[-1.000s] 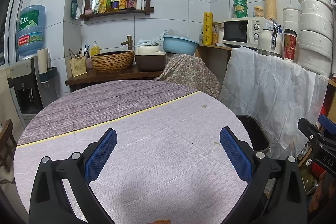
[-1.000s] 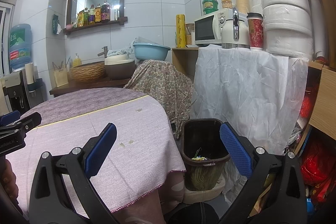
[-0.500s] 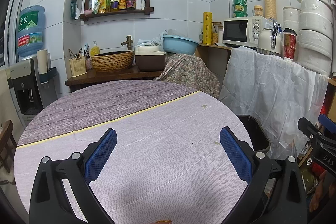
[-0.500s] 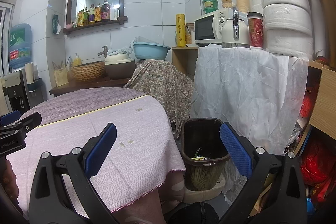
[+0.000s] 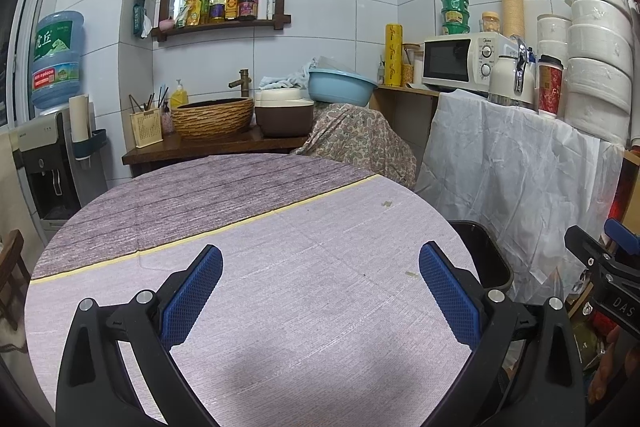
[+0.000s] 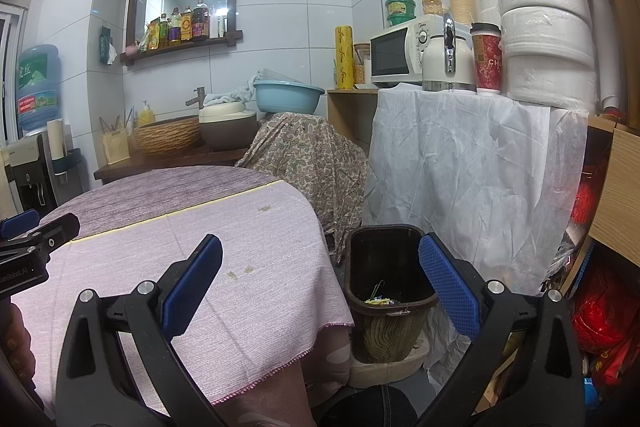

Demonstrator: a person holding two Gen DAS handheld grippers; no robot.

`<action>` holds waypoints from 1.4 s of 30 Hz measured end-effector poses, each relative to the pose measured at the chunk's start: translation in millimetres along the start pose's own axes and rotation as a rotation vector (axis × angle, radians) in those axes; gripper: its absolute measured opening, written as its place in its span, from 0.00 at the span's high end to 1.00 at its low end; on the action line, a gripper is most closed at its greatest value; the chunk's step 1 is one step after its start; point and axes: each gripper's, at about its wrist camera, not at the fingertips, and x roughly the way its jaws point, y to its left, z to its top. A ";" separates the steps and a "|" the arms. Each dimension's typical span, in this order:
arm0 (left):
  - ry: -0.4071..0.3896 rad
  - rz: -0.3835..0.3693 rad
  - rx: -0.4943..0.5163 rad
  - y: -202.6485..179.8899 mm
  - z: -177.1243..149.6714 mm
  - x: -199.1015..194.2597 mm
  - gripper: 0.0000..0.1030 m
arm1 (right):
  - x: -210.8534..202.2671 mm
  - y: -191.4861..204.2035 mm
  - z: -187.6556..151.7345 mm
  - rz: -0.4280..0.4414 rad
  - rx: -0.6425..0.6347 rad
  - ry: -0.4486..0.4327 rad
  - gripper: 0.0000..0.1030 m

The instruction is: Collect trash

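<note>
My left gripper [image 5: 320, 291] hangs open over the round table [image 5: 280, 227] with its lilac and purple cloth; nothing lies between its blue pads. My right gripper [image 6: 320, 287] is open too, held past the table's right edge above the dark brown trash bin [image 6: 386, 291]. Small scraps of trash [image 6: 378, 297] lie at the bin's bottom. The bin's rim [image 5: 492, 251] shows at the table's right in the left wrist view. Faint stains [image 6: 240, 271] mark the cloth. Each gripper appears at the edge of the other's view.
A white-draped counter [image 6: 472, 179] with a microwave [image 6: 400, 53], kettle and red cup stands right of the bin. A floral-covered object [image 6: 312, 159] sits behind the table. A wooden side table [image 5: 208, 147] carries a basket sink. A water dispenser [image 5: 44, 155] stands at left.
</note>
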 end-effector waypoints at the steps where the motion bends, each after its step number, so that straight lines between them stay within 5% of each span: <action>1: 0.002 -0.001 0.001 -0.2 0.1 0.3 0.05 | 0.0 -0.2 -0.1 0.000 0.000 0.001 0.06; 42: 0.008 0.006 -0.004 7.8 -0.8 0.9 0.05 | 2.5 1.9 -1.3 0.002 -0.002 0.005 0.06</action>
